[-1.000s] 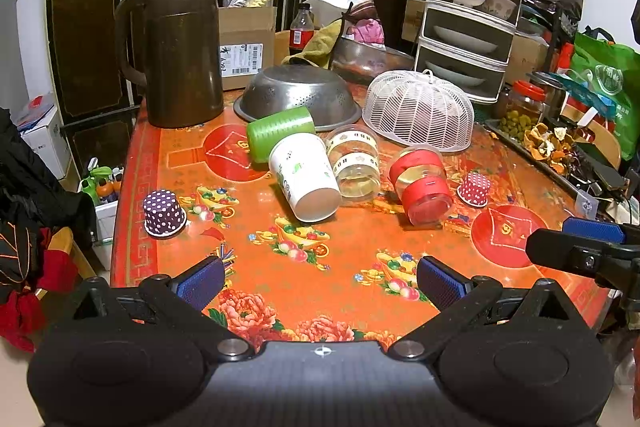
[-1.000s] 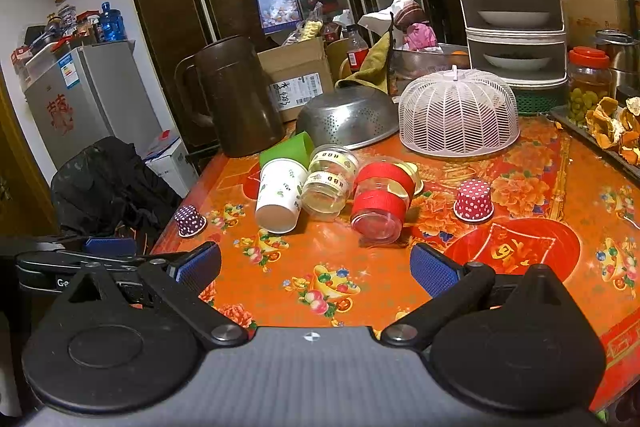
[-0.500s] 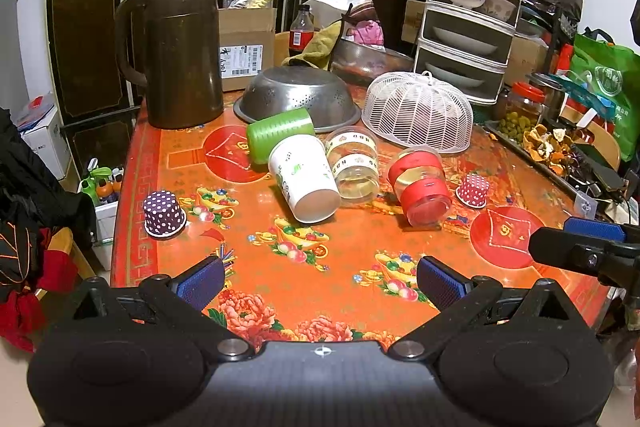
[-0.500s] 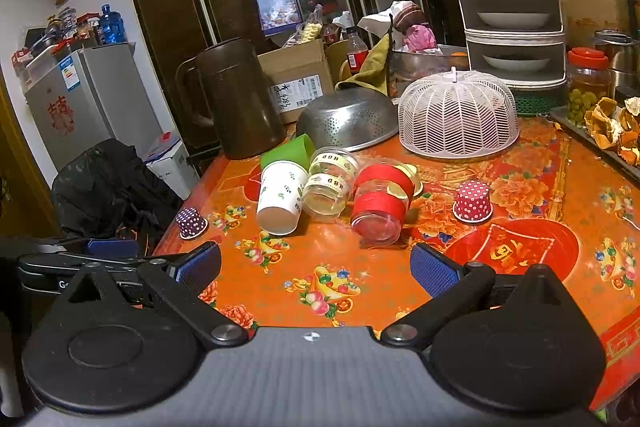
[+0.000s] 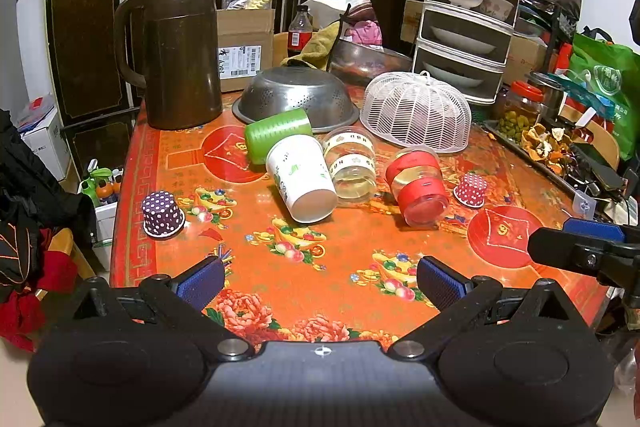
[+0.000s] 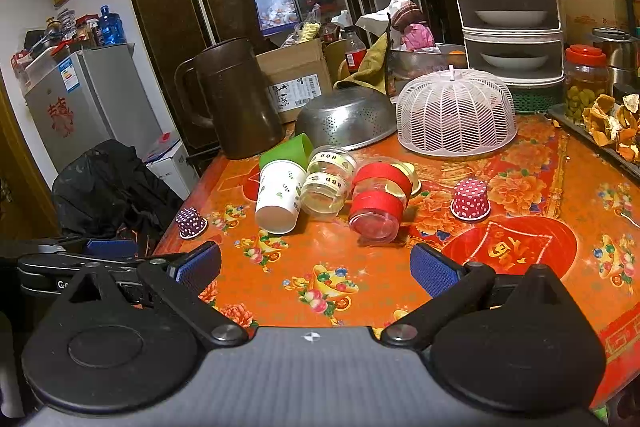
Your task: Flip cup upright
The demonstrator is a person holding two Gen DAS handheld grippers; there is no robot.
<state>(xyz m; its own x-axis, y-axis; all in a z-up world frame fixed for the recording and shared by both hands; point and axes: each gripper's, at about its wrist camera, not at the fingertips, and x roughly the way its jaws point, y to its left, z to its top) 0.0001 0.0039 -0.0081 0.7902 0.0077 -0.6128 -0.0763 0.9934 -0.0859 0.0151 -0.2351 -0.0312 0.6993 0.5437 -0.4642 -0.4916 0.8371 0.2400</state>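
Several cups lie on their sides mid-table: a green cup [image 5: 276, 135] [image 6: 286, 151], a white paper cup [image 5: 302, 177] [image 6: 279, 195], a clear glass with a lettered band [image 5: 352, 163] [image 6: 326, 179], and a clear glass with red bands [image 5: 418, 185] [image 6: 378, 201]. My left gripper [image 5: 320, 283] is open and empty, near the table's front edge, well short of the cups. My right gripper [image 6: 316, 269] is open and empty, also at the front edge. The right gripper's finger shows at the right of the left wrist view [image 5: 576, 251].
A purple dotted paper cup [image 5: 162, 215] [image 6: 191, 223] and a red dotted one [image 5: 471, 190] [image 6: 471, 199] stand upside down. Behind are a brown jug [image 5: 180, 59], an upturned steel colander [image 5: 296, 99], a white mesh food cover [image 5: 416, 111] and a tiered dish rack [image 5: 468, 27].
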